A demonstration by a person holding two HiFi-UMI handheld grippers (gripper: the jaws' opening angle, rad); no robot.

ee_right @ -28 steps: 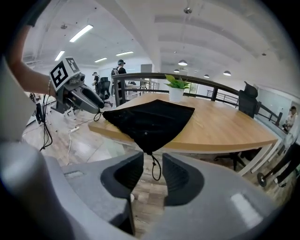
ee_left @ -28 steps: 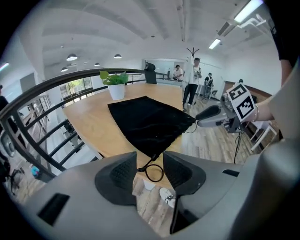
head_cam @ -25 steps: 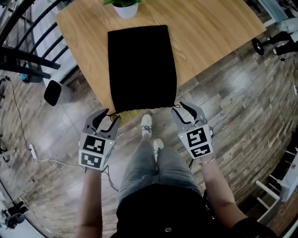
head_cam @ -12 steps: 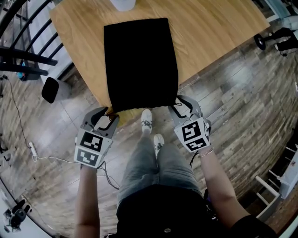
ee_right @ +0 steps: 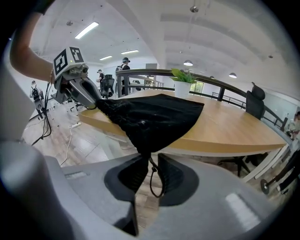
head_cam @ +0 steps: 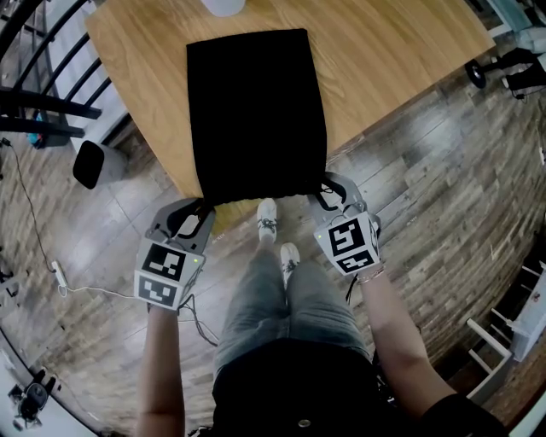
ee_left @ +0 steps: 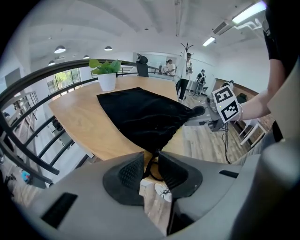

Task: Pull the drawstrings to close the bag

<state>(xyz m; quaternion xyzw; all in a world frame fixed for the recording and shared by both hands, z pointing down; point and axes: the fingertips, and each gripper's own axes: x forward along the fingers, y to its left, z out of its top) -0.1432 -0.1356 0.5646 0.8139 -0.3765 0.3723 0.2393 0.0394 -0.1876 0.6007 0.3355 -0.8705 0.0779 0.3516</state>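
Head view, white pot [head_cam: 223, 7] cropped, drawstrings [head_cam: 322, 183] barely discernible

Surfaces I see from my remote station
The bag [head_cam: 256, 111] looks like black matt cloth, a little wrinkled; its drawstring [ee_right: 150, 180] is thin black cord; the table [head_cam: 384, 51] is smooth light wood; the floor [head_cam: 444, 171] is darker wood planks.

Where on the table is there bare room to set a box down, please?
The widest bare wood lies right of the black bag, out to the table's edge. A narrower strip runs along the bag's left side. The near edge is crowded: the left claw and right claw have just been closing, each with a drawstring between its jaws.
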